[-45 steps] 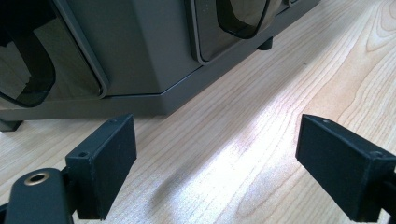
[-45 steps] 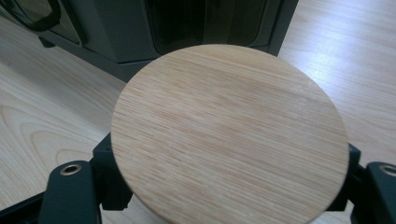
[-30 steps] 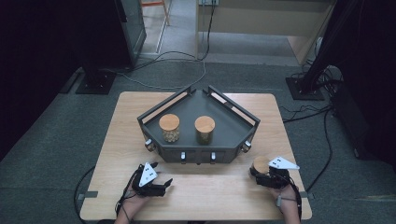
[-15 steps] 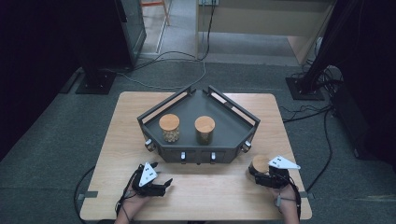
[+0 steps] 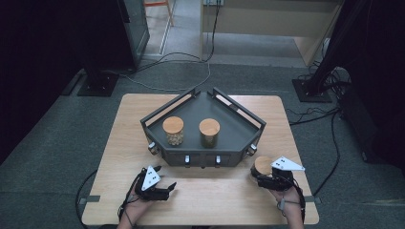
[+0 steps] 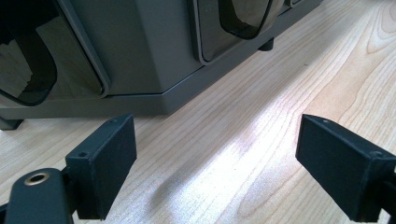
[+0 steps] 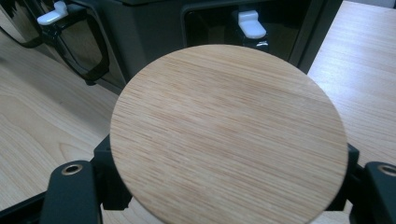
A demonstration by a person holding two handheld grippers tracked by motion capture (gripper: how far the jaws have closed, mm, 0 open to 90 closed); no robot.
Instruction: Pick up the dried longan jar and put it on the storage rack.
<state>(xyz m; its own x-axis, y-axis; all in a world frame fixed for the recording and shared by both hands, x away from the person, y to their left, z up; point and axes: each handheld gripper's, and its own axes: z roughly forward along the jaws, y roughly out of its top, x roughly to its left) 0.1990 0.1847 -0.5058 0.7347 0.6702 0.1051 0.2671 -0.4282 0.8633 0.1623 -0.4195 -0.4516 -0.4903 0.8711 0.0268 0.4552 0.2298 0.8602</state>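
Inspector A: Progress?

Inspector B: Two jars stand on the rack [image 5: 248, 125]. The third jar [image 5: 262, 166] sits near-right on the desk [image 5: 215, 200], clamped in right tongs [image 5: 265, 179]; left tongs [image 5: 165, 190] gape empty.

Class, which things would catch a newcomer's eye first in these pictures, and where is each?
A dark angular tray stands mid-table with two wooden-lidded jars side by side on it. At the front right corner, the right hand-held gripper is at a third jar, its round wooden lid looming large between the jaws. The left hand-held gripper rests open on bare wood.
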